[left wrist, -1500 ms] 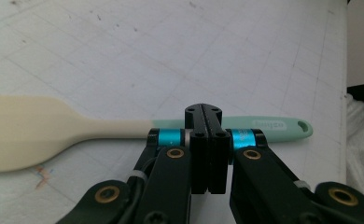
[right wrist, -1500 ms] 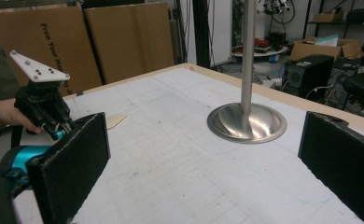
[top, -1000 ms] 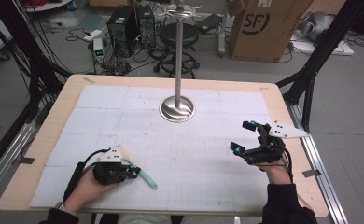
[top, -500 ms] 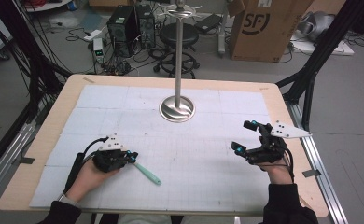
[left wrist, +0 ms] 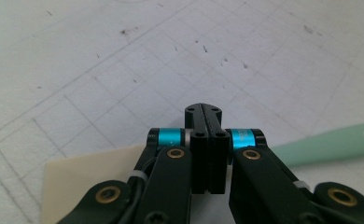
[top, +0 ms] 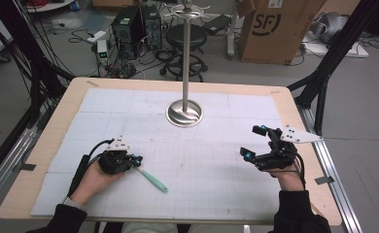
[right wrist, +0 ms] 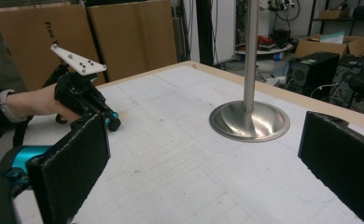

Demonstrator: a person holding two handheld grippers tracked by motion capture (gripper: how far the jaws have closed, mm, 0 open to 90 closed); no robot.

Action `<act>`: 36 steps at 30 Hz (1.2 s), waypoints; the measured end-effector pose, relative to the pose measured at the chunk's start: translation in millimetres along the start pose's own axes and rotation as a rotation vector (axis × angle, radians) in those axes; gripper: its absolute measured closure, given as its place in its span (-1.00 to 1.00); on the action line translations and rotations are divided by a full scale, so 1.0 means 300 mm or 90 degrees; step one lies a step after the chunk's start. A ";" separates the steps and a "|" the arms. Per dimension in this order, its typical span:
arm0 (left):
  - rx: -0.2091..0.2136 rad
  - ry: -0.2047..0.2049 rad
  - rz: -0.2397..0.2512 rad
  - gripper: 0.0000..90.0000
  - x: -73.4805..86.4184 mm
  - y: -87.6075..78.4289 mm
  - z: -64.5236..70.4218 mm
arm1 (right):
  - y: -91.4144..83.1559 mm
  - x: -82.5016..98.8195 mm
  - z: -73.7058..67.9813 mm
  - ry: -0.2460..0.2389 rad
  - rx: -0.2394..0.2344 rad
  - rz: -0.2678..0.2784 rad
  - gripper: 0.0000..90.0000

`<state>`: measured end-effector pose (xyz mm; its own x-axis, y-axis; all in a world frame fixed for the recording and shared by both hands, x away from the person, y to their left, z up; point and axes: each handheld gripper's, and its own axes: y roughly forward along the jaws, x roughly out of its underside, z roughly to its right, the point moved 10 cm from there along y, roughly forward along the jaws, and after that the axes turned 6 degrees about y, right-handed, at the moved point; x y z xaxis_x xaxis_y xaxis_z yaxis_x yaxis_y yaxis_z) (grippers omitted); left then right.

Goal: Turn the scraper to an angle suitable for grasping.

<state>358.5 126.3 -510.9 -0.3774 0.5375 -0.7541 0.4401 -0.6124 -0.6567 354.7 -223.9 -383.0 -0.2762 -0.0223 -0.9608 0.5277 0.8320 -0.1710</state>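
I read this as pickup: left tool point(top: 135, 159), jaws pressed together, at green spatula point(top: 153, 178) near surface's front edge; right tool point(top: 254, 142) spread; next, reopen over handle

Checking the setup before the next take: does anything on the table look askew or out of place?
Nothing stands out. The mint-green toothbrush lies flat by the shut left gripper, the steel stand is upright, and the right gripper hangs open.
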 end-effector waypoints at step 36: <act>0.075 0.040 0.041 1.00 0.051 -0.145 0.237 | -0.003 0.001 0.015 0.011 0.001 -0.003 -0.98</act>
<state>275.5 120.0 -494.2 -0.2978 0.5286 -0.7949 0.3608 -0.7086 -0.6064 357.8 -227.2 -384.2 -0.2923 -0.0170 -0.9562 0.5282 0.8306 -0.1762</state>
